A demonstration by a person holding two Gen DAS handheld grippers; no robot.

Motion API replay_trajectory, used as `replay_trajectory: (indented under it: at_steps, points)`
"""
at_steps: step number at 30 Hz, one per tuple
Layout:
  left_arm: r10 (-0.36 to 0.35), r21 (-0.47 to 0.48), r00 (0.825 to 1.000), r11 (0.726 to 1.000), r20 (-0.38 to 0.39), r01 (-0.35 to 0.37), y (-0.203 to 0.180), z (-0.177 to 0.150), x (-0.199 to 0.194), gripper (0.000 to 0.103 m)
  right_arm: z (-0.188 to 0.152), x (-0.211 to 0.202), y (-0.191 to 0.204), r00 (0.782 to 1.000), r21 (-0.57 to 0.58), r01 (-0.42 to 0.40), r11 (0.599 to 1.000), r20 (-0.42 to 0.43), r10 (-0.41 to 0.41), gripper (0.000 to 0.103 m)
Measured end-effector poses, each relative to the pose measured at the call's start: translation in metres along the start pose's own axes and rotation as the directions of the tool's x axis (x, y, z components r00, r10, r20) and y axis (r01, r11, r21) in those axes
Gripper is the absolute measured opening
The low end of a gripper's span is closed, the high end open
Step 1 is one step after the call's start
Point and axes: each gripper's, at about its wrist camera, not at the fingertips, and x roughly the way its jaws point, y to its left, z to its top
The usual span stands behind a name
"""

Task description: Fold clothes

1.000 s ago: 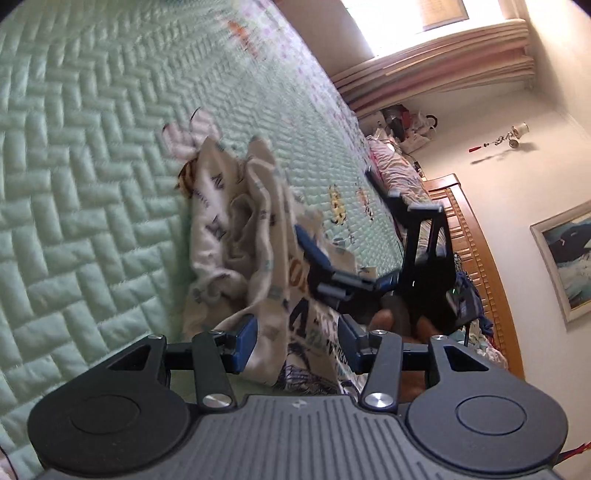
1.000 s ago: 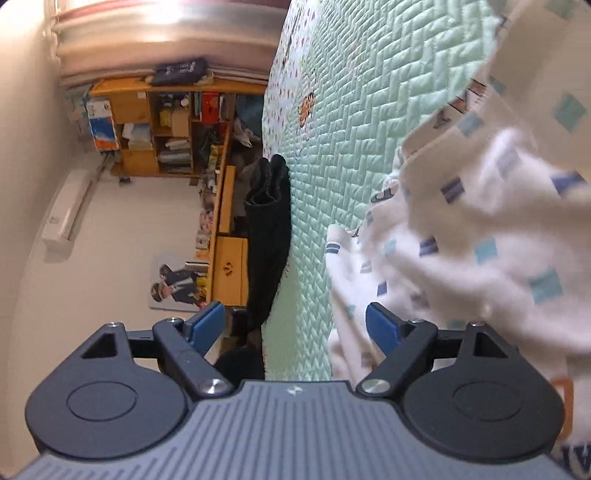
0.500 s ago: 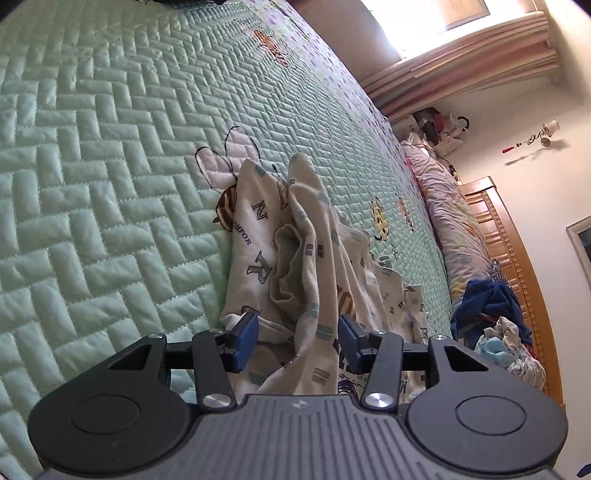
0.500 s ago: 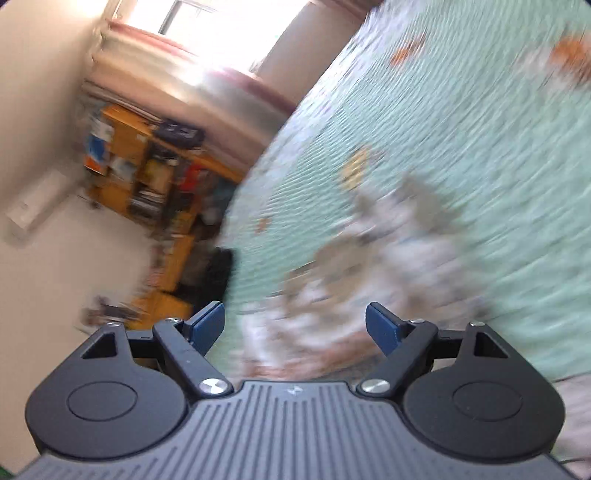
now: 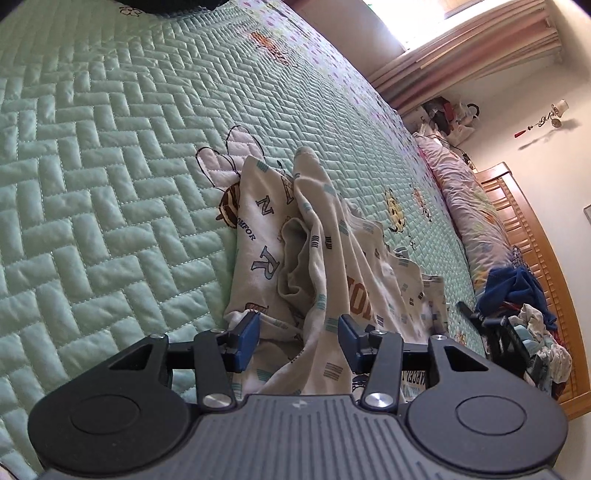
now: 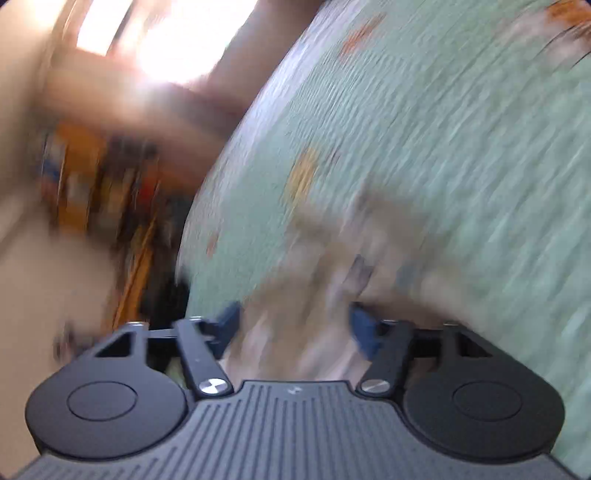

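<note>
A cream garment point(image 5: 314, 236) printed with letters and small blue squares lies crumpled on the green quilted bedspread point(image 5: 110, 166). One raised fold runs from its far end down between the pads of my left gripper point(image 5: 298, 343). Those jaws stand apart around the fold, and no pad visibly presses on it. In the heavily blurred right wrist view my right gripper point(image 6: 293, 325) hangs over the same garment point(image 6: 332, 266). Its jaws are closing with blurred cloth between them, and no pinch shows. A black frame point(image 5: 498, 332), seemingly that gripper, shows past the garment's right side.
A heap of blue and white clothes point(image 5: 517, 284) lies by the wooden headboard point(image 5: 535, 240), beyond a pink patterned pillow point(image 5: 465, 195). A dark item point(image 5: 166, 3) sits at the bed's far edge. Blurred orange shelves point(image 6: 92, 177) stand beyond the bed's side.
My right gripper swung away from right against the cloth, and its jaws have narrowed. It and the hand left the middle of the left wrist view. The left gripper turned slightly.
</note>
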Motion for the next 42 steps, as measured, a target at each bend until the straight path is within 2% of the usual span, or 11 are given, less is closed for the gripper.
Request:
replay_trajectory:
  at_steps: [2, 4, 10, 13, 15, 17, 19, 27, 32, 38, 42]
  points:
    - [-0.014, 0.003, 1.000, 1.000, 0.000, 0.014, 0.003, 0.000, -0.002, 0.049, 0.026, -0.027, -0.016, 0.985, 0.096, -0.081, 0.992, 0.158, 0.065, 0.072]
    - [-0.032, 0.001, 0.999, 0.999, 0.009, 0.032, 0.004, 0.000, -0.005, 0.049, 0.036, -0.042, -0.015, 0.973, 0.108, -0.147, 0.983, 0.196, 0.124, 0.075]
    - [-0.088, 0.068, 0.992, 0.994, 0.087, 0.083, -0.014, 0.006, -0.028, 0.052, -0.001, 0.015, 0.030, 0.962, 0.035, -0.253, 0.967, -0.092, 0.255, 0.080]
    - [-0.065, 0.083, 0.995, 0.995, 0.074, 0.059, -0.018, 0.009, -0.033, 0.052, 0.010, 0.061, 0.022, 0.977, 0.028, -0.140, 0.990, -0.158, 0.143, 0.079]
    - [-0.067, 0.092, 0.995, 0.994, 0.071, 0.060, -0.017, 0.007, -0.039, 0.052, 0.038, 0.061, -0.002, 0.998, 0.037, 0.009, 0.999, -0.055, -0.007, 0.077]
    - [-0.085, 0.093, 0.994, 0.993, 0.073, 0.078, -0.014, 0.006, -0.043, 0.052, 0.054, 0.035, -0.024, 0.995, 0.137, -0.063, 0.989, 0.087, 0.051, 0.077]
    - [-0.104, 0.089, 0.992, 0.991, 0.072, 0.098, -0.011, 0.006, -0.040, 0.052, 0.055, 0.015, -0.020, 0.985, 0.110, -0.135, 0.985, 0.122, 0.122, 0.082]
    - [-0.109, 0.039, 0.991, 0.994, 0.074, 0.106, -0.006, 0.017, -0.024, 0.052, -0.036, 0.026, 0.034, 0.953, -0.029, -0.228, 0.973, -0.211, 0.218, 0.085]
    - [-0.056, 0.098, 0.996, 0.994, 0.062, 0.050, -0.009, 0.014, -0.025, 0.052, -0.097, 0.006, 0.057, 0.926, -0.182, -0.234, 0.955, -0.340, 0.162, 0.085]
    - [0.038, 0.266, 0.998, 0.963, 0.053, -0.051, -0.030, 0.005, -0.016, 0.051, -0.124, -0.006, 0.064, 0.902, -0.210, -0.237, 0.949, -0.410, 0.135, 0.085]
    - [0.060, 0.333, 0.997, 0.940, 0.041, -0.071, -0.037, 0.007, -0.008, 0.036, -0.136, -0.021, 0.049, 0.910, -0.183, -0.212, 0.960, -0.396, 0.125, 0.085]
